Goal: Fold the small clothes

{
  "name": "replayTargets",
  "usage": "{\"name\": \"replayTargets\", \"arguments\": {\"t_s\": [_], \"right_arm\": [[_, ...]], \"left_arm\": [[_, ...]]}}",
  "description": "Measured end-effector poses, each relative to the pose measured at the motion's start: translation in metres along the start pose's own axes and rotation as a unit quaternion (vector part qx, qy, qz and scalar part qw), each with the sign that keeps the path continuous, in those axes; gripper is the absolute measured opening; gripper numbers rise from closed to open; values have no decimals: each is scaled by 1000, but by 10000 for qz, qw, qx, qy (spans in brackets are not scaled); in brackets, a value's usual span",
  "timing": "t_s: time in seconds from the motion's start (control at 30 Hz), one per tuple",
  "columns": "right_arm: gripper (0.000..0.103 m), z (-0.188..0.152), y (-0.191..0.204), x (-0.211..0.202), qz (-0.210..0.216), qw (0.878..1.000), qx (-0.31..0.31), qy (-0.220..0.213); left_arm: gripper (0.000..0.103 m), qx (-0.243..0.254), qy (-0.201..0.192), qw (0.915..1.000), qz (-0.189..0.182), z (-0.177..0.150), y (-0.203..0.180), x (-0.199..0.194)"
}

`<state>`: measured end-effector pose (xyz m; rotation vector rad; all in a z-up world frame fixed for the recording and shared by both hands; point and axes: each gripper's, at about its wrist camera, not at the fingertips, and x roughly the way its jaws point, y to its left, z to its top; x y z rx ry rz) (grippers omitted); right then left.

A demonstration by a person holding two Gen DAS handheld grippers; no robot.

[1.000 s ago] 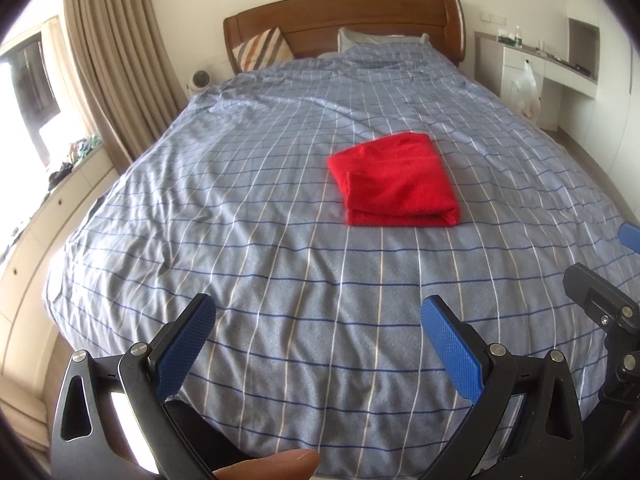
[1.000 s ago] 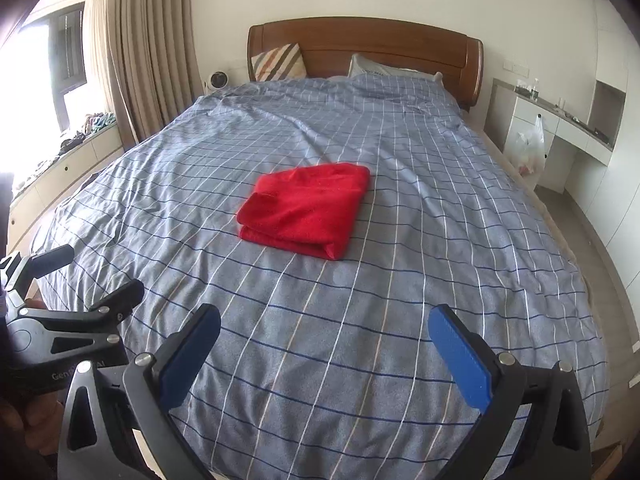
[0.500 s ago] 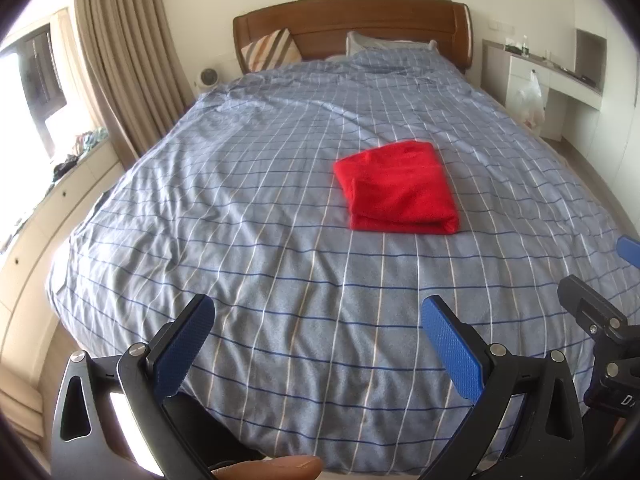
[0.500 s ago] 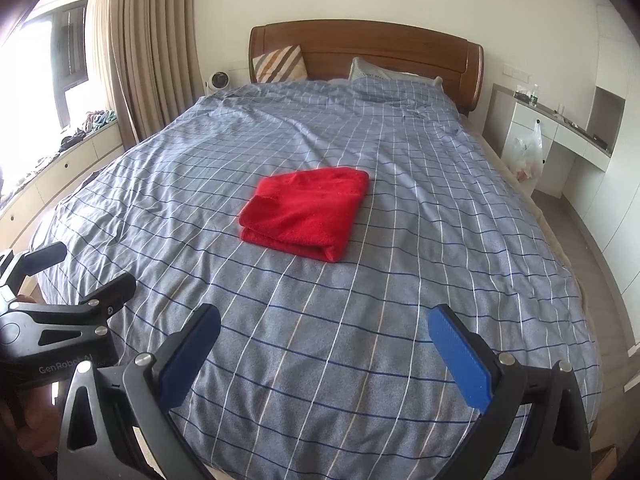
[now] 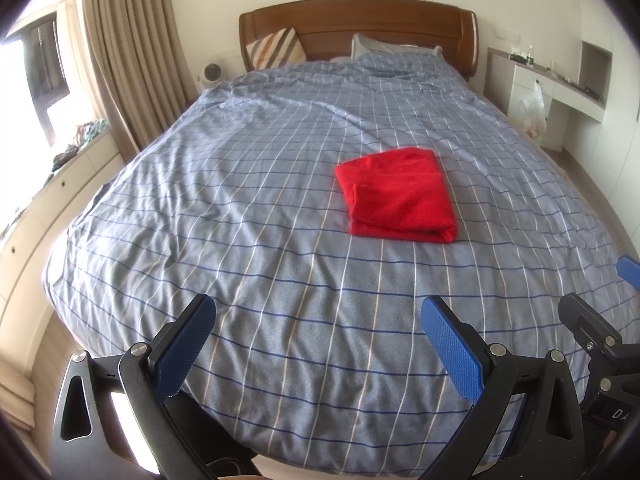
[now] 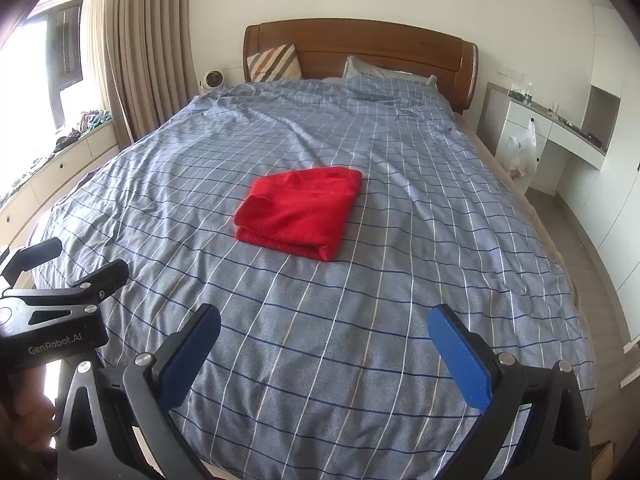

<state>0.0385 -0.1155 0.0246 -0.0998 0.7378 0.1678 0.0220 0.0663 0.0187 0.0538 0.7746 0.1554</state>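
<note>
- The folded cloth [image 5: 398,196] is showing a solid bright red.
- The bed cover [image 5: 256,216] is showing a grey-blue ground with a grid of dark blue and white lines.
- The headboard [image 5: 360,24] is showing a reddish-brown wood tone.
- The cushion [image 5: 276,50] is showing diagonal stripes in brown, orange and cream.
- The curtain [image 6: 152,40] is showing plain beige.
- The left gripper [image 5: 316,346] and right gripper [image 6: 324,354] are showing blue textured pads on black frames.
</note>
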Motion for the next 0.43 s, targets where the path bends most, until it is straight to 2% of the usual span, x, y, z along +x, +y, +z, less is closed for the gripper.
{"name": "replayTargets", "arguments": {"t_s": [0.17,0.43], "right_arm": [[102,-2,-5,4,4,10000,73,39],[102,-4,-7,5,17,9999,91,59]], "left_arm": [[103,-32,54,9999,-95,-1,-1,2],[103,23,6,9999,108,-2,-5,3]]}}
